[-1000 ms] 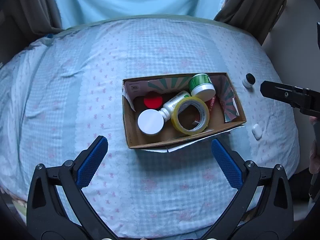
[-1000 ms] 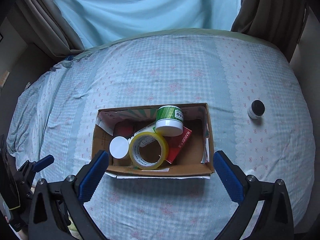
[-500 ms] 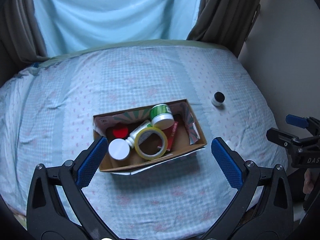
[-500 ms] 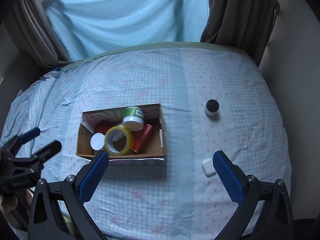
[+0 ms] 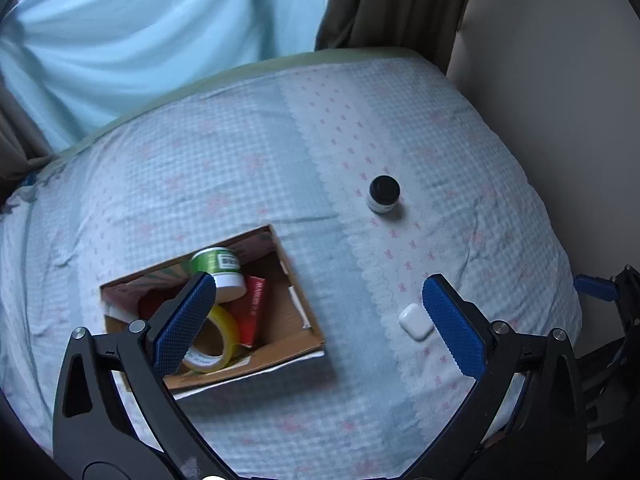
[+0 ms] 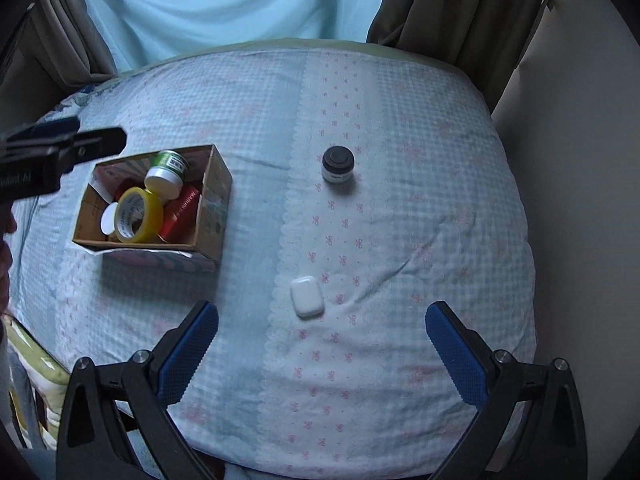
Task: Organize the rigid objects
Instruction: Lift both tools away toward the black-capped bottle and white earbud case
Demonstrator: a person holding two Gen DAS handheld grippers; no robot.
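A cardboard box (image 6: 208, 216) sat on the checked bedspread (image 6: 420, 208), open at the top and crowded with 5 things: a yellow tape roll (image 6: 138, 214), a green jar with a white lid (image 6: 167, 172) lying tipped against the far wall, a red carton (image 6: 180, 212), a white-capped bottle (image 6: 108, 218) half under the tape, and something red (image 6: 126, 188) mostly hidden. Outside it, well apart, lay a white earbud case (image 6: 307, 296) and, farther back, a small black-capped jar (image 6: 338, 165) standing upright. The right gripper (image 6: 322, 354) hung spread wide and empty above the bedspread near the case; the left gripper (image 5: 320, 322) was likewise spread, holding nothing.
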